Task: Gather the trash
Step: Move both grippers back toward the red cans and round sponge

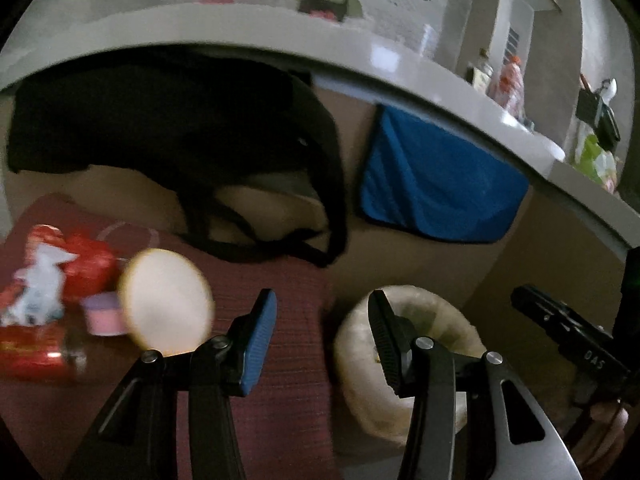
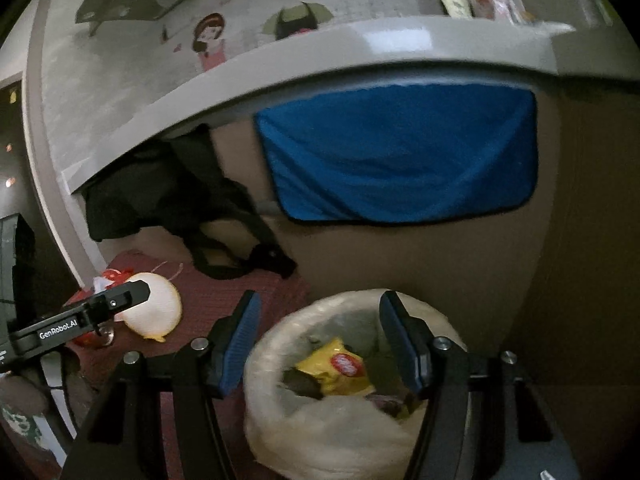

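1. The left gripper [image 1: 322, 338] hangs released, its blue-padded fingers [image 1: 260, 340] spread with nothing between them, above a dark red woven mat [image 1: 288, 360].
2. The right gripper [image 2: 318, 340] is likewise released and empty, its fingers apart over a round bin lined with a translucent white plastic bag [image 2: 320, 440].
3. A crumpled yellow snack wrapper with a red logo [image 2: 340, 368] lies inside the bin among darker scraps.
4. On the mat sit a pale round disc-shaped item [image 1: 166, 300], red packaging [image 1: 52, 280] and a small pink-and-lilac tub [image 1: 105, 316].
5. A blue cloth [image 2: 400, 160] hangs under the grey counter [image 2: 360, 48]; a black bag [image 1: 160, 120] slumps beside it.
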Demonstrator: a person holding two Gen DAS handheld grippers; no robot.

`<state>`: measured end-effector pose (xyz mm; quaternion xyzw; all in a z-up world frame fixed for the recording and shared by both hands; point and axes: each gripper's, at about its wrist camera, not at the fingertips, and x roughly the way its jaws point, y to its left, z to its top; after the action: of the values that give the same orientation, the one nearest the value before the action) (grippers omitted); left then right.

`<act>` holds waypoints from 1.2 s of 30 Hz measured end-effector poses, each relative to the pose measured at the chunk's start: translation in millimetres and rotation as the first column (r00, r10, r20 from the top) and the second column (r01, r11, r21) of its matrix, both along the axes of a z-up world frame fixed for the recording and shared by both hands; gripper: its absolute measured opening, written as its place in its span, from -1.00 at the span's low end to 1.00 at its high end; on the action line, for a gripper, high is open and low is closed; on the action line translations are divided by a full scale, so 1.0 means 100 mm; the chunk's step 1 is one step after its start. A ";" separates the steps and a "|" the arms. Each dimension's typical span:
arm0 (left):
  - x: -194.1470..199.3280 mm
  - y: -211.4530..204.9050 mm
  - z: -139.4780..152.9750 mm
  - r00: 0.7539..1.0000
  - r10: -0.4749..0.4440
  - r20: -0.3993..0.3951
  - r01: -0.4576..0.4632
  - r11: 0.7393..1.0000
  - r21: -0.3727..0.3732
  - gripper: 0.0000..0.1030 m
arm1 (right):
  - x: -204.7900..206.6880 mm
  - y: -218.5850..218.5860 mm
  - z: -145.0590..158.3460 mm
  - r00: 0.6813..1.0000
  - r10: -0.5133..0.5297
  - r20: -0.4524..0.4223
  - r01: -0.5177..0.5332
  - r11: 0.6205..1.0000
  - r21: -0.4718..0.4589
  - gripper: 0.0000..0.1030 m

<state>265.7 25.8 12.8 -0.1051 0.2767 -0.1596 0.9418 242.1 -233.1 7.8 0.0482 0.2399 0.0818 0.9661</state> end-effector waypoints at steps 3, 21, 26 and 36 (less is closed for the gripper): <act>-0.16 0.36 0.11 0.998 0.052 0.025 -0.052 0.999 -0.003 -0.05 | -0.09 0.28 0.09 1.000 0.021 0.023 -0.020 1.000 -0.022 0.15; -1.10 2.70 0.29 0.920 0.383 0.086 -0.380 0.924 -0.054 -0.03 | 0.04 2.28 0.20 0.935 0.354 -0.025 -0.355 0.933 -0.056 0.13; -0.90 2.79 -0.15 0.952 0.305 -0.015 -0.305 0.949 -0.081 -0.02 | 0.13 2.49 -0.02 0.919 0.386 -0.083 -0.391 0.919 -0.049 0.12; -0.28 2.89 -0.89 0.919 0.310 -0.243 -0.364 0.905 -0.222 -0.02 | 0.32 2.47 -0.45 0.913 0.374 -0.165 -0.390 0.918 -0.076 0.11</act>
<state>237.2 314.3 -76.5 -0.2909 0.3248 -0.0174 0.8997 274.3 14.0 -37.6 -0.0456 0.3194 0.2525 0.9122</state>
